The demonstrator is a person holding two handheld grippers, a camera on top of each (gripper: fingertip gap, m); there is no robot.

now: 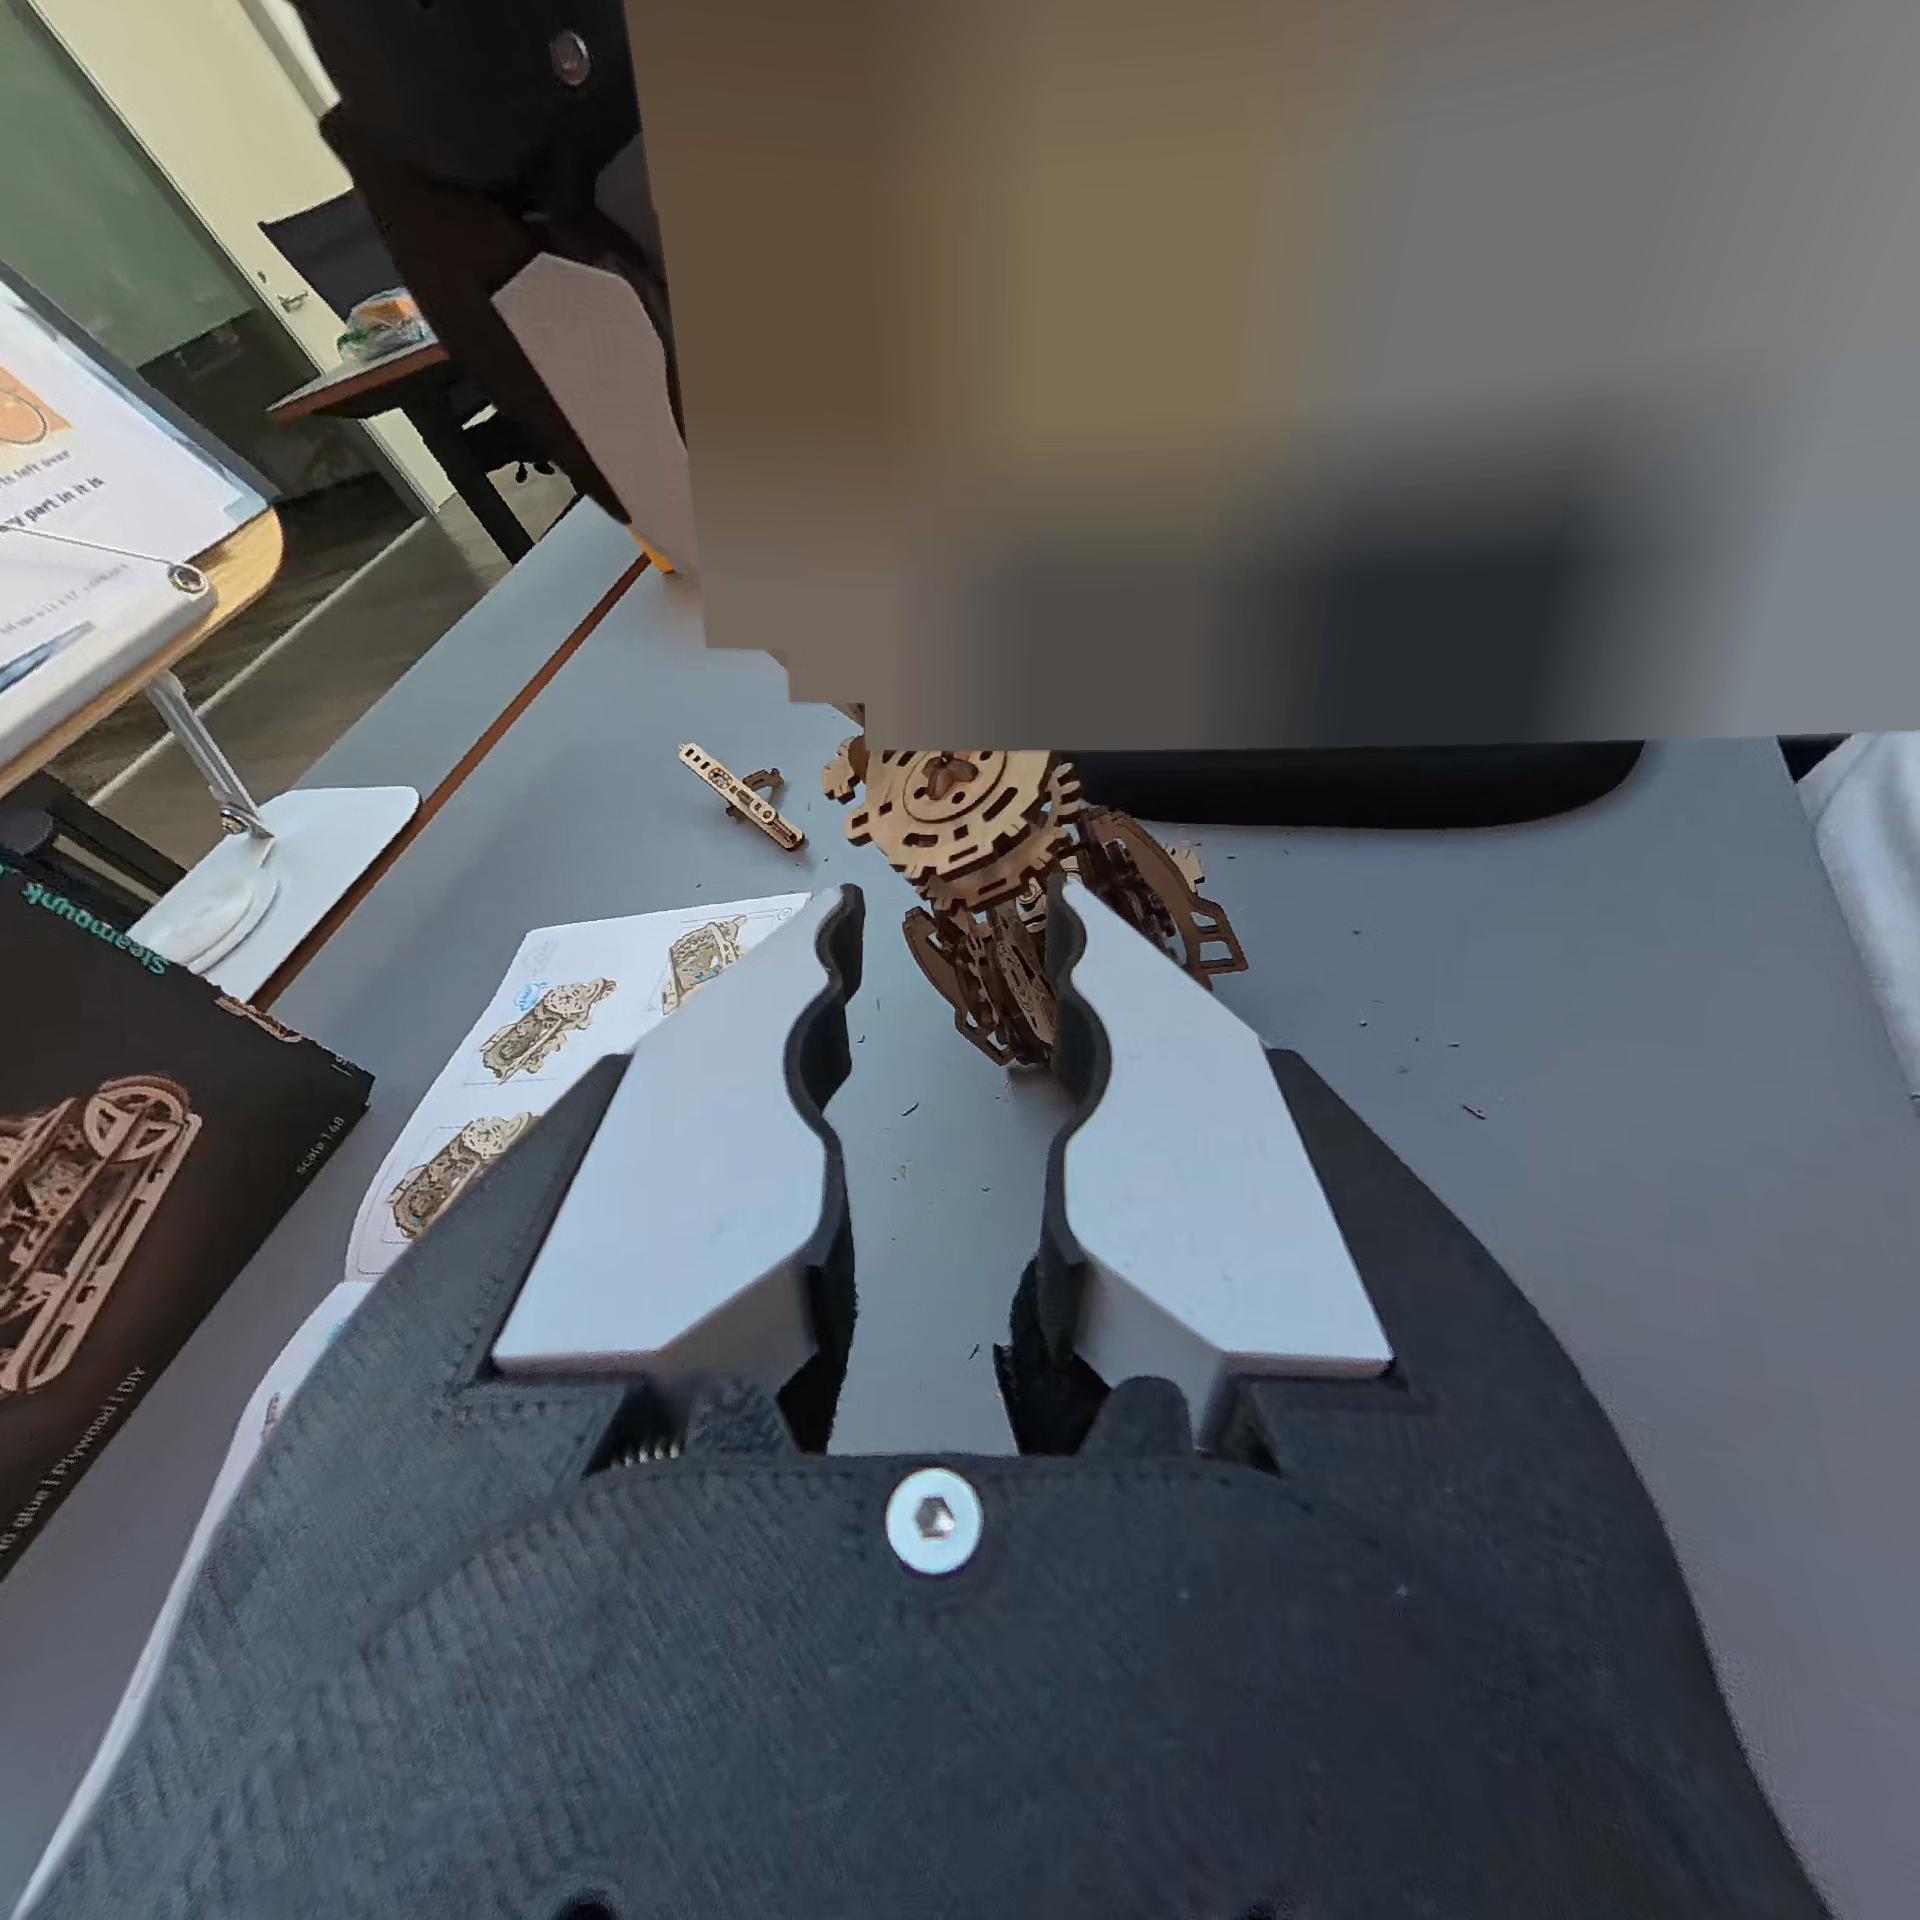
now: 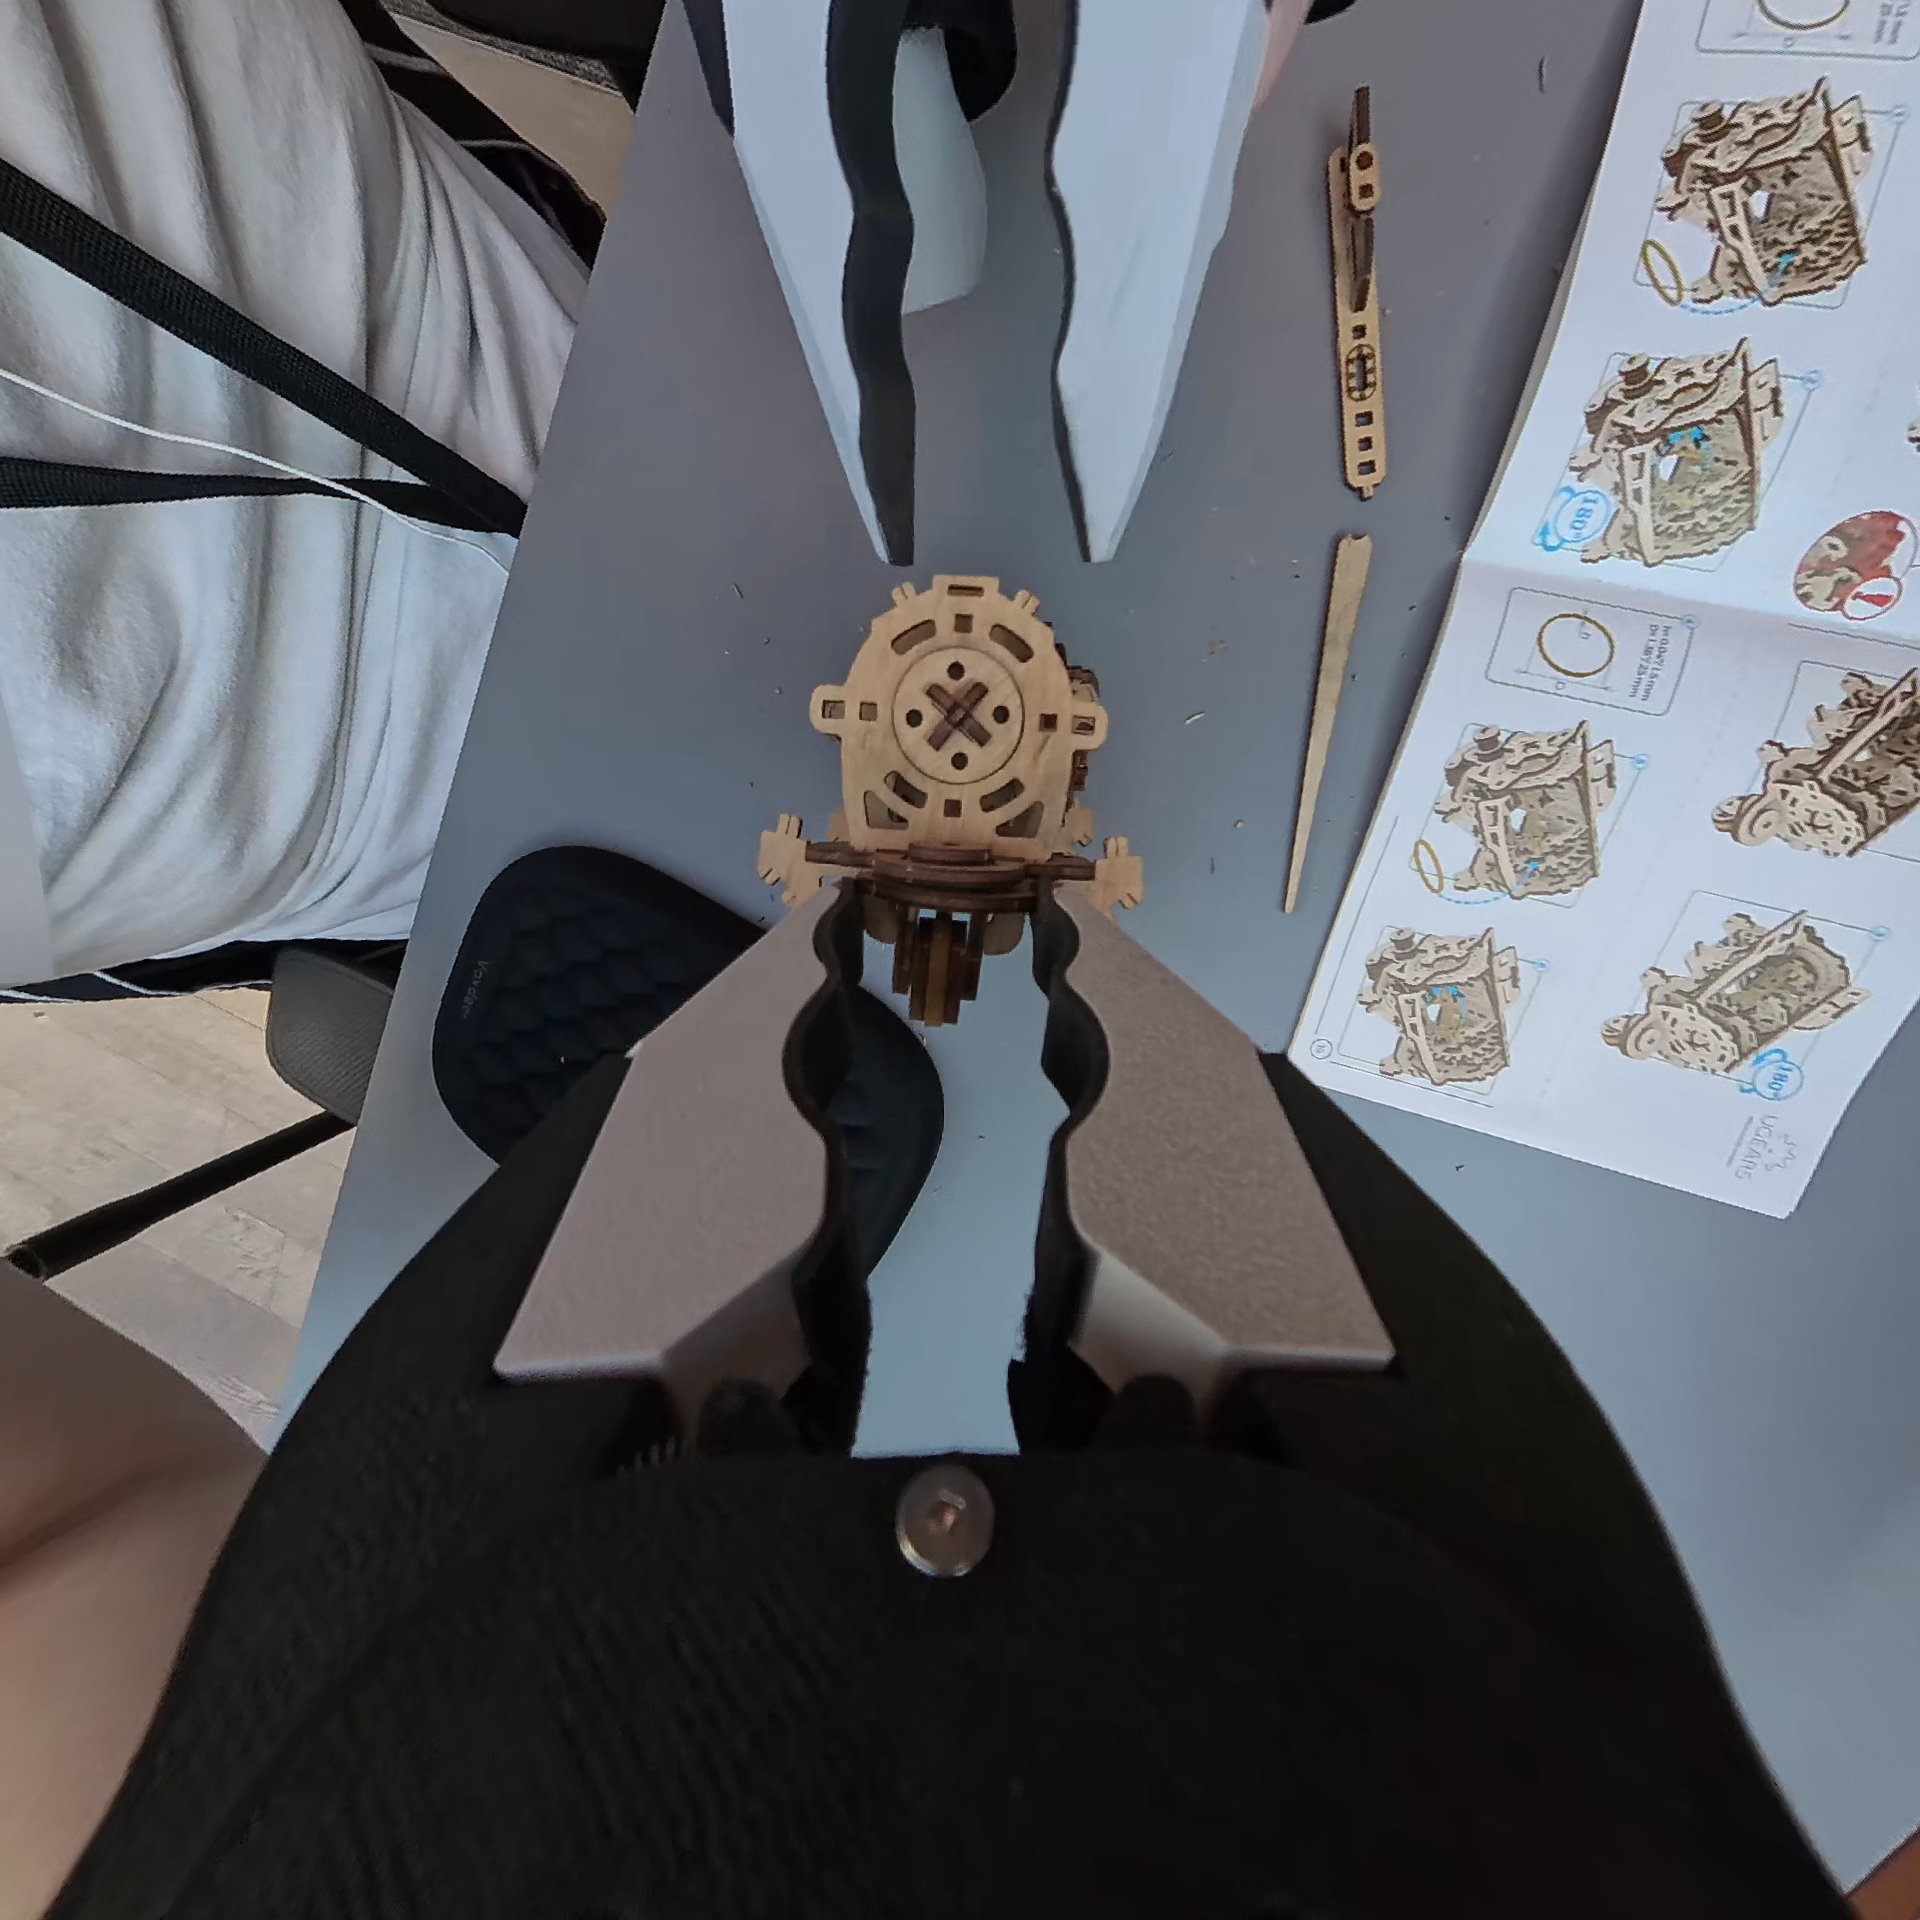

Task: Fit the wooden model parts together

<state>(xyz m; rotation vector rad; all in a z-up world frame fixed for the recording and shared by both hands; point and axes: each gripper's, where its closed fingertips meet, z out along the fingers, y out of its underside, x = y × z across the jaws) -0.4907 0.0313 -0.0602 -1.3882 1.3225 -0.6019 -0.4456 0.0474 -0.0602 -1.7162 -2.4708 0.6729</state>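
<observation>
A small wooden model [image 2: 951,717], a gear-like disc on a cross-shaped base, sits at the tips of my right gripper [image 2: 945,904], whose jaws are closed on its dark base. It hangs tilted over the grey table [image 2: 665,499]. In the left wrist view the model [image 1: 961,821] is just beyond my left gripper [image 1: 956,914], which is open and empty, its right finger overlapping the model's lower part. The left gripper also shows in the right wrist view [image 2: 992,551], pointing at the model from the far side. A mosaic patch hides most of the right gripper in the left wrist view.
A slotted wooden strip [image 2: 1356,312] [image 1: 743,795] and a thin pointed stick [image 2: 1325,727] lie on the table. An instruction sheet [image 2: 1662,644] [image 1: 540,1039] lies beside them. A black box [image 1: 125,1195], a white stand [image 1: 260,862] and a black pad [image 2: 582,987] are nearby. My hands' fingertips stand some 6 centimetres from each other.
</observation>
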